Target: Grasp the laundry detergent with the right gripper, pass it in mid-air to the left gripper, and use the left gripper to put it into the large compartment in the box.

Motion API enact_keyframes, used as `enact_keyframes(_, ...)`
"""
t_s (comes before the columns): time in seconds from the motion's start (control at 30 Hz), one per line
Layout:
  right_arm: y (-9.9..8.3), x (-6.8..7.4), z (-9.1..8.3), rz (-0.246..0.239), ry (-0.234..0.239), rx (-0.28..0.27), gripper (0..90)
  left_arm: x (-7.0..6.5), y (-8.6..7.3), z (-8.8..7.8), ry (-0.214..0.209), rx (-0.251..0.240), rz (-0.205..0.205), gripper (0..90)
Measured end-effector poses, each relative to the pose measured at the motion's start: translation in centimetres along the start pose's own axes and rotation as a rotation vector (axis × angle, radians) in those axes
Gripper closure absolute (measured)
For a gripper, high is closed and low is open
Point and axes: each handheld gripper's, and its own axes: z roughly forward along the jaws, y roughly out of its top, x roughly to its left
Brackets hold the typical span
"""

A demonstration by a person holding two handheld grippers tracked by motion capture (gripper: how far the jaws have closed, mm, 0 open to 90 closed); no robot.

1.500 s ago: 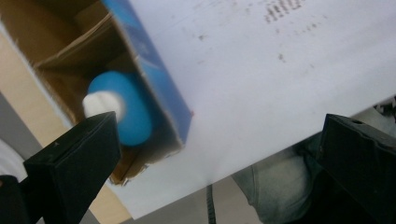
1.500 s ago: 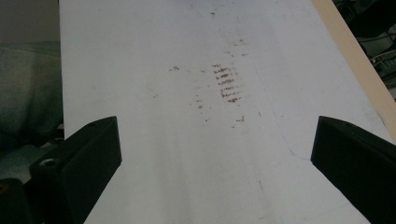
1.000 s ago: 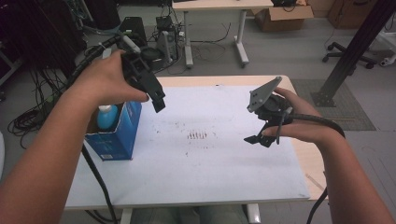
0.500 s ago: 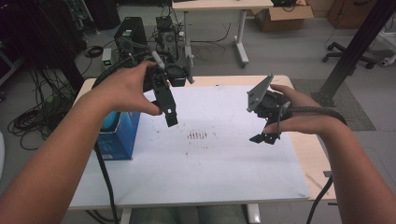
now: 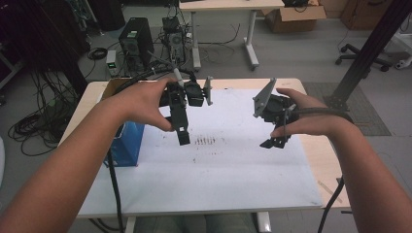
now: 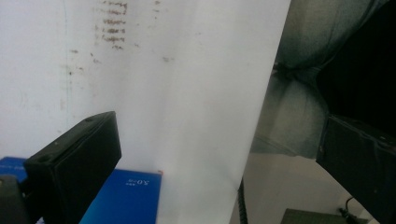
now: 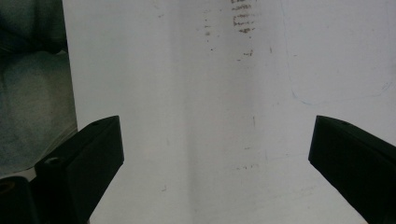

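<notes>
The left gripper (image 5: 182,136) has its jaws spread wide and holds nothing, hanging above the white sheet (image 5: 218,165) near the table's middle. The right gripper (image 5: 274,141), at three o'clock from it, is likewise spread and empty. A blue box (image 5: 127,143) stands at nine o'clock of the left gripper, on the table (image 5: 87,97).

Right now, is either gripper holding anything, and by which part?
Nothing is held. The left gripper and the right gripper both have jaws spread wide with just the white table sheet between them; the blue box sits untouched.
</notes>
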Motion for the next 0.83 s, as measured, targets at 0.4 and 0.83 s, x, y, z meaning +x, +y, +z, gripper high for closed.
enact_keyframes(0.4,-0.2,0.1,1.6,-0.021,0.017,0.013,3.5,-0.1,0.6,2.0,-0.012,0.032,0.062,0.2)
enact_keyframes(0.83,-0.2,0.1,2.0,-0.017,0.020,0.012,3.5,0.1,0.5,2.0,0.005,0.038,0.050,0.2)
